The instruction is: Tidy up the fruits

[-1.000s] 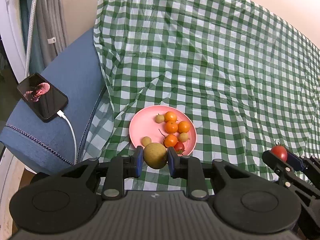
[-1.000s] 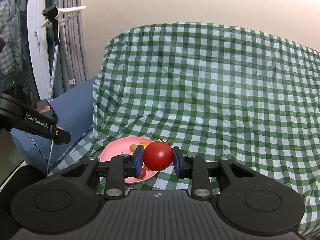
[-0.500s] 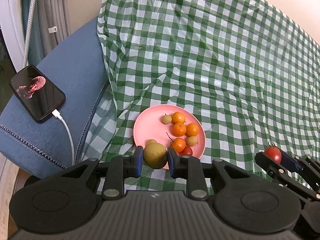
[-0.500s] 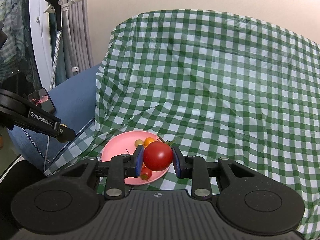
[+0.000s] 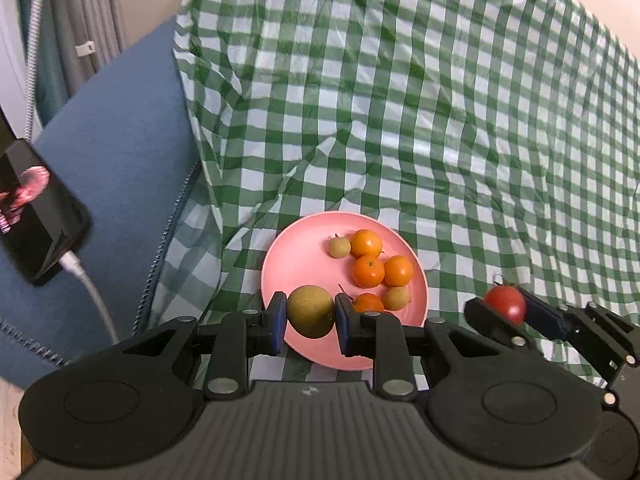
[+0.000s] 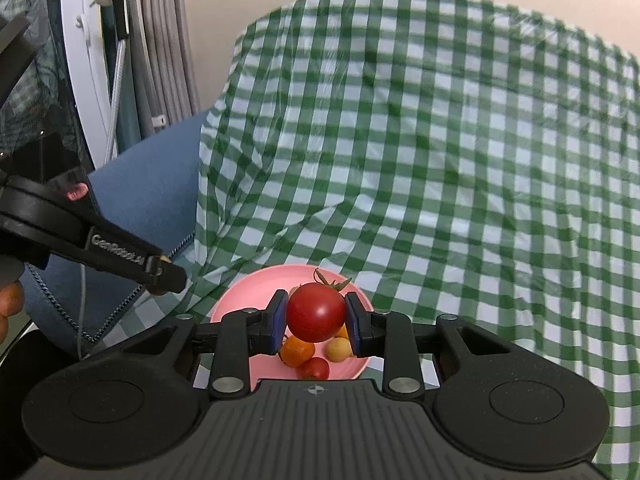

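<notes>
A pink plate (image 5: 298,252) lies on the green checked cloth and holds several small oranges (image 5: 368,270) and small yellow-green fruits (image 5: 339,247). My left gripper (image 5: 311,317) is shut on a brown-green round fruit (image 5: 311,311), held over the plate's near left rim. My right gripper (image 6: 317,318) is shut on a red tomato (image 6: 317,312) with a green stem, above the plate (image 6: 244,300); it also shows in the left wrist view (image 5: 505,304), right of the plate. A small red tomato (image 6: 314,368) lies on the plate.
A green checked cloth (image 5: 400,120) covers the surface and rises behind the plate. A blue cushion (image 5: 112,168) lies to the left with a phone (image 5: 28,208) on a white cable. Curtains and a white frame (image 6: 92,60) stand at far left.
Both grippers have moved forward toward the plate with their fruits held. The left gripper's fruit is now over the plate's near rim; the right gripper's tomato is now above the plate.
</notes>
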